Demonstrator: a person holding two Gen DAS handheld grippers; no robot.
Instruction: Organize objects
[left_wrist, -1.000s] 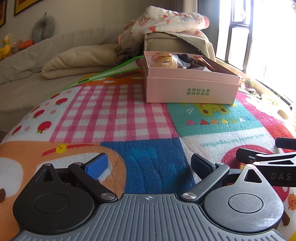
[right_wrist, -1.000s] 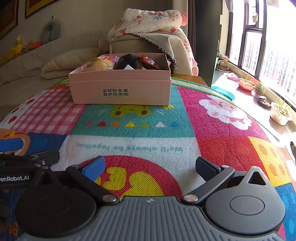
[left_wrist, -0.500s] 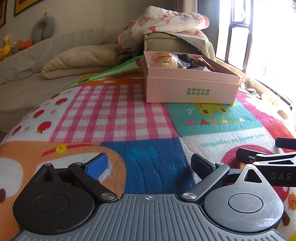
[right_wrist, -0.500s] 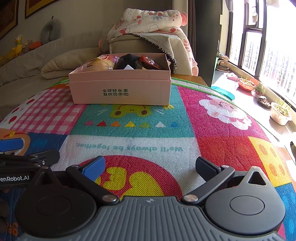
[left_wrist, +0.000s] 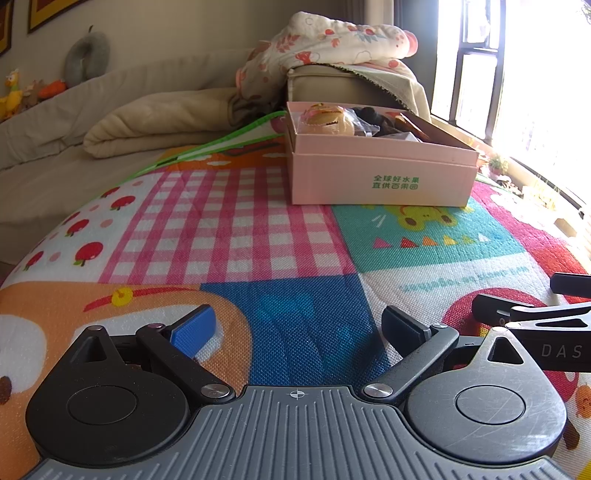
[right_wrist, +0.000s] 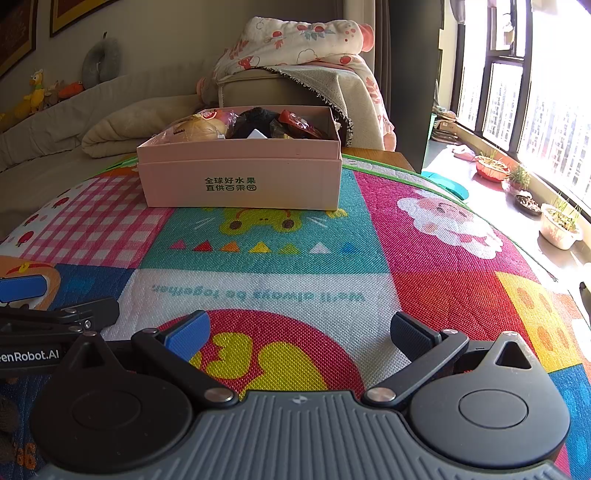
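Note:
A pink cardboard box (left_wrist: 384, 177) (right_wrist: 240, 177) with green print stands on the far part of a colourful play mat (left_wrist: 258, 236) (right_wrist: 443, 277). Inside it lie a wrapped bun (left_wrist: 327, 120) (right_wrist: 199, 129), dark items and a red packet (right_wrist: 295, 120). My left gripper (left_wrist: 299, 328) rests low over the blue patch of the mat, open, nothing between its fingers. My right gripper (right_wrist: 299, 332) sits beside it over the red circle, open and empty. Each gripper shows at the edge of the other's view: the right one (left_wrist: 535, 314), the left one (right_wrist: 55, 314).
Behind the mat are a beige sofa with a folded cream blanket (left_wrist: 155, 125) and a floral quilt (right_wrist: 295, 40) on the armrest. Plant pots (right_wrist: 557, 221) line the sunlit window ledge on the right. Soft toys (left_wrist: 14, 96) sit on the sofa back.

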